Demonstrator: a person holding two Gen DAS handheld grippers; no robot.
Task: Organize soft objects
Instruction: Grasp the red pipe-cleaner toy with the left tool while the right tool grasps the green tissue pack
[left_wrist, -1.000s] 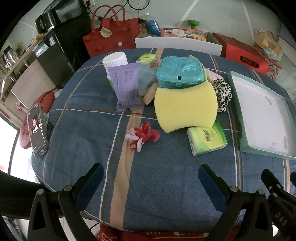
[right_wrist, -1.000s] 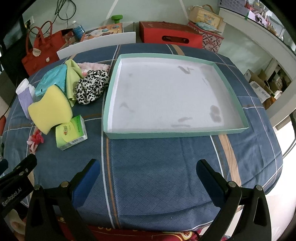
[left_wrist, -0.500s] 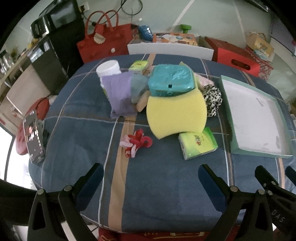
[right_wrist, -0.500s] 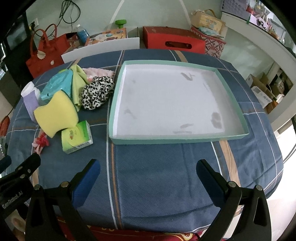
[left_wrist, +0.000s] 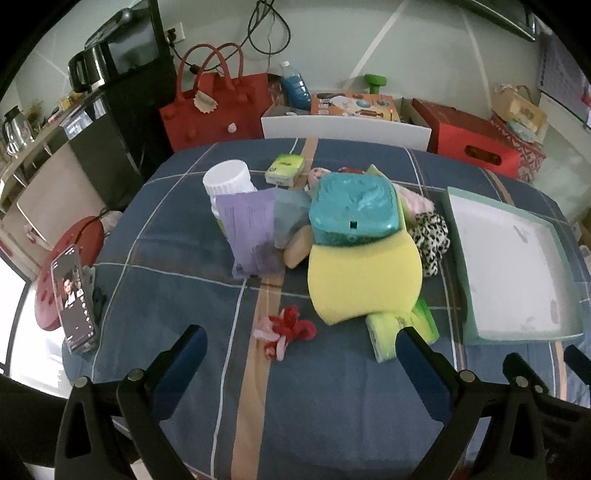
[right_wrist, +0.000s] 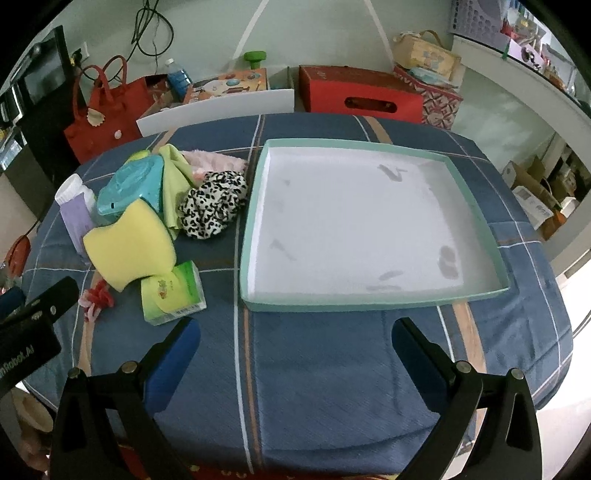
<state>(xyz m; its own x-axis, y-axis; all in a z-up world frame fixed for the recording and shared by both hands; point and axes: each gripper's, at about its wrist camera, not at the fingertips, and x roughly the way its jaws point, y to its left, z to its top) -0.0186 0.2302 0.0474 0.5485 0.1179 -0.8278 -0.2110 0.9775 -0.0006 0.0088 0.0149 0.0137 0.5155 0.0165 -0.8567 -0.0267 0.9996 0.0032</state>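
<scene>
Both claws hang spread wide and empty above the near edge of the blue plaid tablecloth (right_wrist: 332, 369): the left gripper (left_wrist: 299, 343) faces the pile, the right gripper (right_wrist: 295, 332) faces the shallow mint-rimmed white tray (right_wrist: 369, 299). Nothing lies in the tray.

The soft things sit in a heap left of the tray: a thick yellow foam sponge (left_wrist: 364, 277) leaning against a teal plastic wipes box (left_wrist: 352, 208), a leopard-print fabric scrunchie (right_wrist: 212, 205) just beside the tray's left wall, a green tissue pack (right_wrist: 171, 293) and a small red-and-pink yarn scrunchie (left_wrist: 286, 328) nearest the left claw.

The yarn scrunchie lies just ahead of the left claw, between its fingers' line of sight, so the left hand looks nearer for it. The tissue pack lies ahead-left of the right claw, its long axis running across the view.
</scene>
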